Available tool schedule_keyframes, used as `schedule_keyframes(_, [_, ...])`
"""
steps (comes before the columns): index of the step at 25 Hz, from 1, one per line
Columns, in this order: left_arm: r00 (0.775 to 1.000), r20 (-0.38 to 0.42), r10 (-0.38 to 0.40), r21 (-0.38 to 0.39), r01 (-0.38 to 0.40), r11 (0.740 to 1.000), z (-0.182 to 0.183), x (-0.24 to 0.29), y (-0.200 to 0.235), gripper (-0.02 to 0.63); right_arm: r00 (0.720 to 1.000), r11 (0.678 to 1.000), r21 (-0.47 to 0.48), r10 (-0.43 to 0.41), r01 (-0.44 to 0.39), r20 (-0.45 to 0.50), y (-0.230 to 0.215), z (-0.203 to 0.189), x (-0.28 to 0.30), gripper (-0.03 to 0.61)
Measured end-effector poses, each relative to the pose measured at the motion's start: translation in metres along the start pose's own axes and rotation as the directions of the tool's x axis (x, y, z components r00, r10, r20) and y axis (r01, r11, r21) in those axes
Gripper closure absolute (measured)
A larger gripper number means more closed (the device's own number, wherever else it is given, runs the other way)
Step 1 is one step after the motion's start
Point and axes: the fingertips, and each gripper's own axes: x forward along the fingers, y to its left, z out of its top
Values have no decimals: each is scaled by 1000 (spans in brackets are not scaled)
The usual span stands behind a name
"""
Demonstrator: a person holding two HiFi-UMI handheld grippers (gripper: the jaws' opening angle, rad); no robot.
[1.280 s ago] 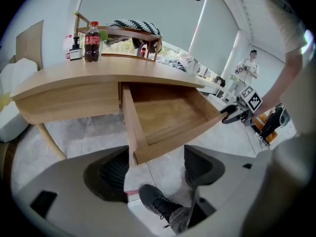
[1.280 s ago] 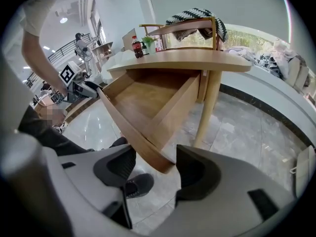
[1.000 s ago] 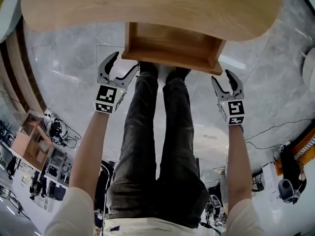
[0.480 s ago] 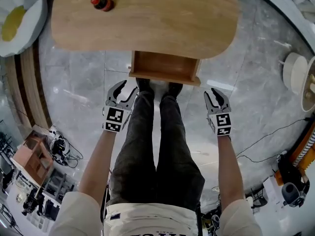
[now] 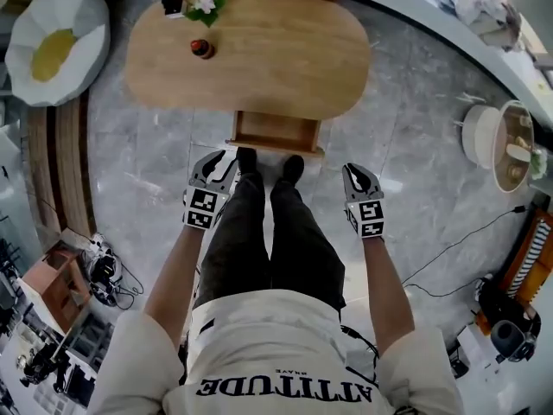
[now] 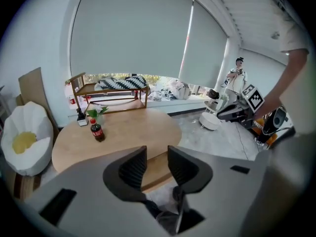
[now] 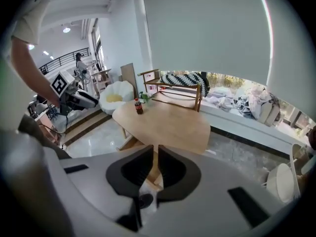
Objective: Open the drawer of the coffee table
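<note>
The left gripper has just been closing; its jaws stand a little apart with nothing between them. The right gripper, also closing, is all but pressed together and empty. Both hang just short of the drawer, which juts open from the oval wooden coffee table. A cola bottle stands on top. The floor is grey marble, and an egg-shaped cushion lies to the left.
</note>
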Motion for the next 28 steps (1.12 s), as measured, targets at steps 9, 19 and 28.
schedule_keyframes(9, [993,118,24,-102,-12,995,79,-53,-48,522,993,991,124,25,-39,112,9,56,-75,554])
schedule_keyframes(19, [967,221,124,-140,-95,986,122,-114,-45,578,972,999,-11,53,-52,230,17,123,-120,560])
schedule_keyframes(28, [947,282,154,-152,-114,982,145,-142,-28,594,949,997,-79,37,-13,314,17,164,-150,560])
